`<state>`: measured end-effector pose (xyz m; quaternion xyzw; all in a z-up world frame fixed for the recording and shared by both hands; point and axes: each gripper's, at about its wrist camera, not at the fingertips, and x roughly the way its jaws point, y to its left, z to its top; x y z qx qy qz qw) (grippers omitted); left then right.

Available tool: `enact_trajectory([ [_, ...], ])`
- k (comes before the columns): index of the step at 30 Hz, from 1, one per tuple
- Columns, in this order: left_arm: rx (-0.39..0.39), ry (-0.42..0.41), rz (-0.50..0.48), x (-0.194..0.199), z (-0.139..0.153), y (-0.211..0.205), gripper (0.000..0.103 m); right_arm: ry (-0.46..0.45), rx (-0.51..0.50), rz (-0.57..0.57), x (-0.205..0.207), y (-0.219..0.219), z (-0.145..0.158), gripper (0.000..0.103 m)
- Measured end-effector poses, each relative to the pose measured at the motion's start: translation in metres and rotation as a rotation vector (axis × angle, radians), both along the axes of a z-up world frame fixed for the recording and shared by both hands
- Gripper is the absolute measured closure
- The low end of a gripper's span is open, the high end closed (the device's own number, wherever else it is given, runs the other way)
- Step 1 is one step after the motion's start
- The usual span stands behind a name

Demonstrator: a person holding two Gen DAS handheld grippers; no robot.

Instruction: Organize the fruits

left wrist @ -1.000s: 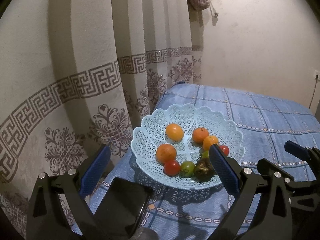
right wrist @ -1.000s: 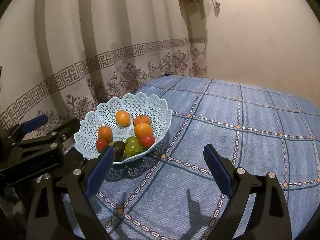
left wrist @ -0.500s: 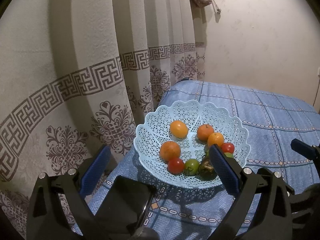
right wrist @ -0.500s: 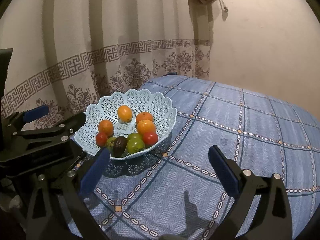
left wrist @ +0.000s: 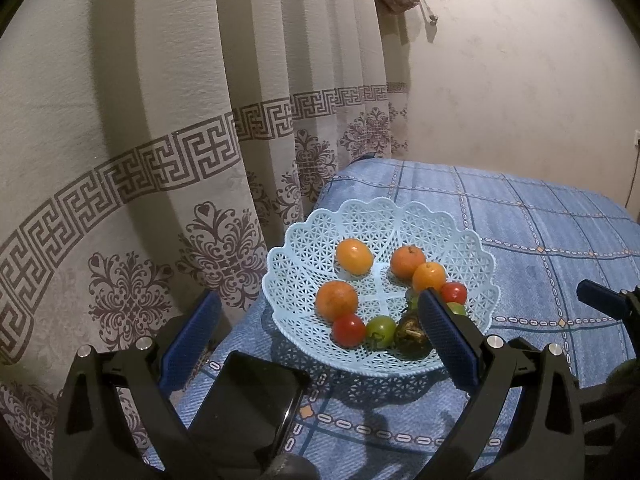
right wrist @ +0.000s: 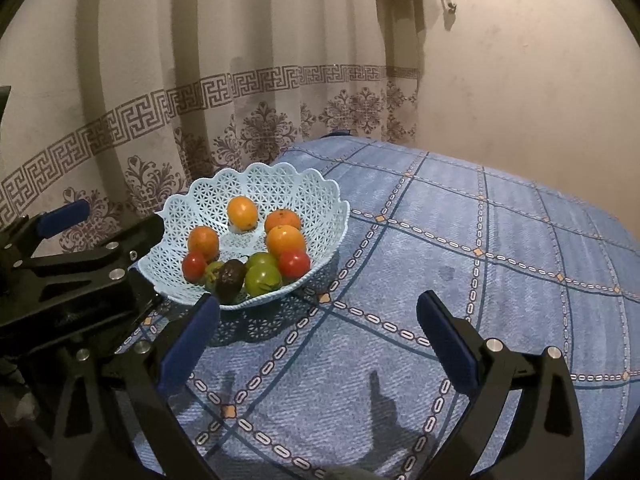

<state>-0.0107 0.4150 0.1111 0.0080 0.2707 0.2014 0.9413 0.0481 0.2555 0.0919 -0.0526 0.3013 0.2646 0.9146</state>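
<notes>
While both sets of jaws stand spread wide with nothing between them, the fruit all sits ahead in one place, so the coming move turns on which gripper has the shorter line to it. The left gripper [left wrist: 318, 324] hangs just short of the pale blue lattice basket [left wrist: 304, 240], pointing straight at it; its right finger overlaps the basket's near rim in the left wrist view, though whether it touches cannot be told. The right gripper [right wrist: 318, 326] is off to the basket's right, over bare blue bed cover [right wrist: 480, 240], and the basket [right wrist: 320, 184] lies ahead and to the left of its jaws.

Nearest the left jaws, along the basket's near rim, lie a red tomato [left wrist: 349, 330], a green tomato [left wrist: 381, 331] and a dark wrinkled fruit [left wrist: 410, 334]. Beyond them in the basket sit four oranges [left wrist: 337, 300], and a second red tomato [left wrist: 453, 293] rests toward the basket's right rim, next to another green one [right wrist: 262, 279] seen from the right wrist. All the fruit is roundish, so no long axis matters for the pinch.

My judgement: the left gripper is the nearer one, and the near-rim row is its easiest reach. A dark phone [left wrist: 248, 404] lies on the cover just short of the basket, under the left gripper.
</notes>
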Motion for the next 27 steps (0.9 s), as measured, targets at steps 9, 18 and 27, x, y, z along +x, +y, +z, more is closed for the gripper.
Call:
enact_trajectory([
  [9,0.004,0.001,-0.001,-0.0006,0.0004,-0.0003,0.003,-0.013,-0.013,0.003,-0.0012,0.0024,0.0002,0.005],
  [18,0.006,0.002,-0.003,-0.0007,0.0006,-0.0010,0.003,-0.011,-0.007,0.000,-0.0009,0.0012,0.0010,0.005],
  [27,0.009,0.002,-0.003,-0.0003,0.0004,-0.0015,0.003,-0.012,-0.015,0.000,-0.0012,0.0014,0.0004,0.005],
])
